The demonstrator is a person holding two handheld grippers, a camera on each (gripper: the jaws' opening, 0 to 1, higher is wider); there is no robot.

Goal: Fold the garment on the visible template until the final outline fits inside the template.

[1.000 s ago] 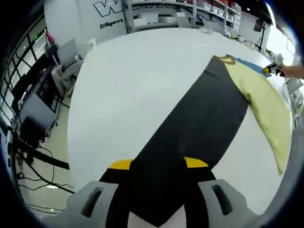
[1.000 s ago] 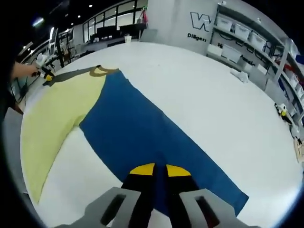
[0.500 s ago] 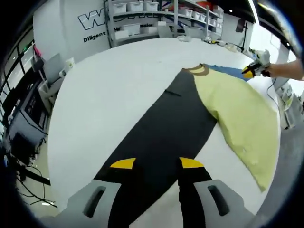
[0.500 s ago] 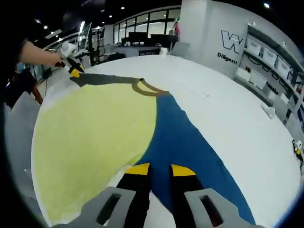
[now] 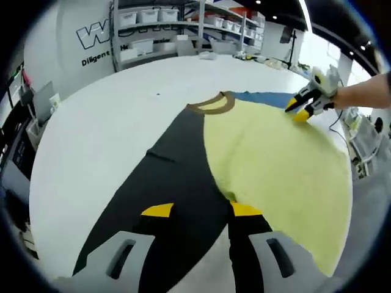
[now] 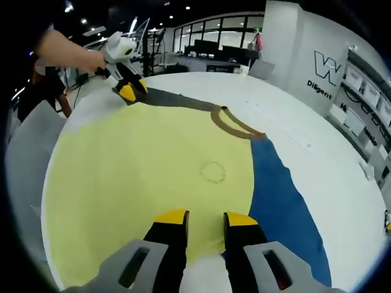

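Your left gripper has its yellow-tipped jaws apart, straddling the black sleeve of the shirt; whether they pinch the cloth, you cannot tell. The shirt lies spread on the white table, yellow body in the middle, brown collar at the far end, blue sleeve beyond it. Your right gripper also has its jaws apart, at the hem of the yellow body, blue sleeve to its right; its grip is unclear too. In the left gripper view, your other gripper sits at the shirt's far edge. Shelves line the wall behind.
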